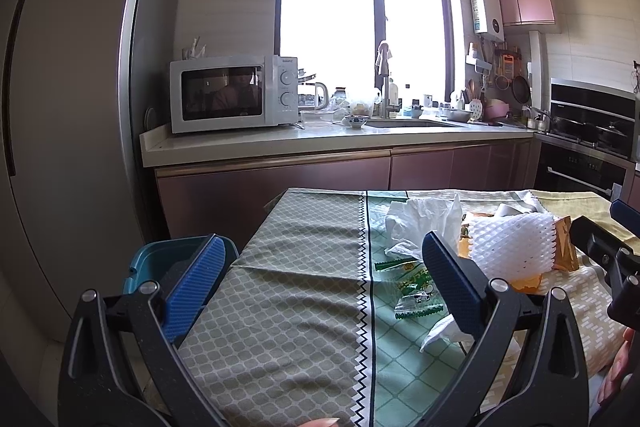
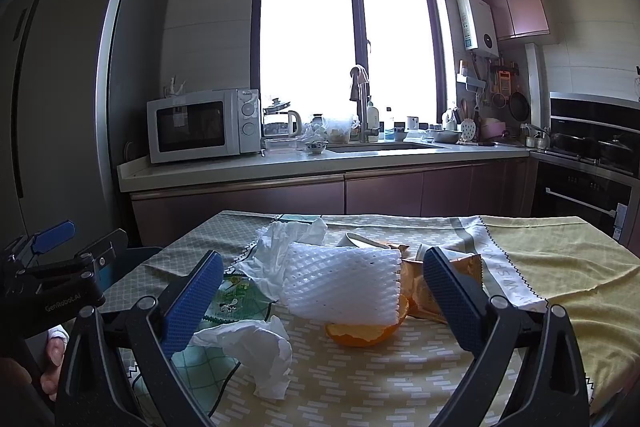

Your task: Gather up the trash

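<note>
While both hand-held grippers hover low over a cloth-covered table (image 2: pixel 560 267), each stands wide apart and holds nothing. Seen from the left wrist, the left gripper (image 1: pixel 326 269) spreads its blue-padded fingers over the table's left part, one finger out past the left edge above a teal bin (image 1: pixel 160 263) that stands just beside that edge. Seen from the right wrist, the right gripper (image 2: pixel 322 281) frames the pile of trash near the middle of the table.

At the centre of the pile lies a white foam fruit net (image 2: pixel 340 283), resting on a piece of orange peel (image 2: pixel 360 337). Touching its right side is a crumpled orange snack wrapper (image 2: pixel 424 291). Behind and to its left sits a crumpled white tissue (image 2: pixel 280 251), and a second crumpled tissue (image 2: pixel 256 355) lies toward the near edge. Between the two tissues lies a clear green-printed wrapper (image 2: pixel 236 297), flat on the cloth.

Beyond the far edge runs a kitchen counter (image 2: pixel 280 167) with a white microwave (image 2: pixel 202 125) at its left end, below a bright window (image 2: pixel 348 39).
</note>
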Available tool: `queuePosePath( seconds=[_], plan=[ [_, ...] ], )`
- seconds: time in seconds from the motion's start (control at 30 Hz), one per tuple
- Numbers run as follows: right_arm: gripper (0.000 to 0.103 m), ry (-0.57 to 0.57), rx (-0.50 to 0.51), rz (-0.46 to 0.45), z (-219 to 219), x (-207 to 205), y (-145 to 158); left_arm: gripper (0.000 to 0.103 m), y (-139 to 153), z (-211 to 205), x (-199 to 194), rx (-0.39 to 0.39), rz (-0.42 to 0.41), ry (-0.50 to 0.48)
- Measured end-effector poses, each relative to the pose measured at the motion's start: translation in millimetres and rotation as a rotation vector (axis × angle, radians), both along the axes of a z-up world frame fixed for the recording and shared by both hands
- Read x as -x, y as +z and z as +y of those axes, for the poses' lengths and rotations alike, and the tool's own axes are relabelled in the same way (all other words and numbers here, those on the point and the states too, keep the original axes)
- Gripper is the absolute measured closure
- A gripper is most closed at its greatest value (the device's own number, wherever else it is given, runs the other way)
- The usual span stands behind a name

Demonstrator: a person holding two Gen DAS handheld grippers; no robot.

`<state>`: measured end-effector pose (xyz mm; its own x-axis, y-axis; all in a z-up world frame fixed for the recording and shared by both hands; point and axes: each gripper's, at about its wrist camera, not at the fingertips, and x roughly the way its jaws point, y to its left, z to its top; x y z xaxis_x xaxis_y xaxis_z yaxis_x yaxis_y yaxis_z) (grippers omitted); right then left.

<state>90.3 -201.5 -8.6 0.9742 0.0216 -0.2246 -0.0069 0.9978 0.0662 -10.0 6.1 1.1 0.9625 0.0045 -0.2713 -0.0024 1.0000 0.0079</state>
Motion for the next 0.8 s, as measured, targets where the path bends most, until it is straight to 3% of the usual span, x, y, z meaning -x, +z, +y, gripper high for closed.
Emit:
queuePosePath(
  seconds=[0.8],
  plan=[
    [0.006,0.005,-0.007,0.0,-1.8,-1.8,0.9,0.006,-0.5,-2.1,0.4,-0.001,-0.002,-0.002]
  ],
)
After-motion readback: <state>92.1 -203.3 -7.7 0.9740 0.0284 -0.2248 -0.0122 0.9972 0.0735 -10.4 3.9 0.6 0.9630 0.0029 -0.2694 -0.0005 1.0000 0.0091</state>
